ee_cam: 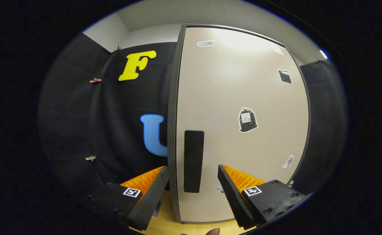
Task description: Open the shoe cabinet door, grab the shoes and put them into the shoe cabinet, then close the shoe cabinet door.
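Observation:
The shoe cabinet door (243,98) is a tall beige panel with a dark grey frame, standing shut right ahead of me. Its black vertical handle (193,161) sits near the door's left edge. My gripper (192,173) is open, and the handle lies in the gap between the two fingertips, a little beyond them. The left finger (151,192) reaches past the door's left edge; the right finger (231,192) is in front of the door face. Neither finger touches the handle.
Several small stickers dot the door face, among them a black bag-shaped one (247,120). Black cloth wall (129,107) hangs to the left of the cabinet and again to its right. A wooden floor (168,215) shows below the door.

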Demonstrator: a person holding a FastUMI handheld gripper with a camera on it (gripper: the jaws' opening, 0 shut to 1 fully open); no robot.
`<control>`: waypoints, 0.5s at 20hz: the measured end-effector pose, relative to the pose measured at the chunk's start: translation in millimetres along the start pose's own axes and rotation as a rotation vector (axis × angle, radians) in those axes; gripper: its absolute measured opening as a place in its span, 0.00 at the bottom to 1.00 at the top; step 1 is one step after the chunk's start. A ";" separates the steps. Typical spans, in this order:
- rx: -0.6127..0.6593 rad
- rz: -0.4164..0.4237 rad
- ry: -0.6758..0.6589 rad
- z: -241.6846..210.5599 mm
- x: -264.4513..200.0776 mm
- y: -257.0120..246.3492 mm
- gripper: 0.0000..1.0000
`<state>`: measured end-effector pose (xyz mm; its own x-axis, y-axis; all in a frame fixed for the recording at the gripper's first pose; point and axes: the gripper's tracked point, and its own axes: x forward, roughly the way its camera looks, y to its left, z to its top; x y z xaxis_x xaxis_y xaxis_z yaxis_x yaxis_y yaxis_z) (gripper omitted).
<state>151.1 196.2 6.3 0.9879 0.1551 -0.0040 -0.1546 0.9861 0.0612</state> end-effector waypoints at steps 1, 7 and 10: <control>0.000 -0.005 -0.001 -1.2 5.8 1.5 0.98; 0.020 -0.067 0.020 -7.6 32.1 -0.1 0.61; 0.005 -0.077 -0.006 -4.8 31.9 0.7 0.57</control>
<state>182.4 202.1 1.4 0.9969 0.0784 -0.0031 -0.0781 0.9947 0.0663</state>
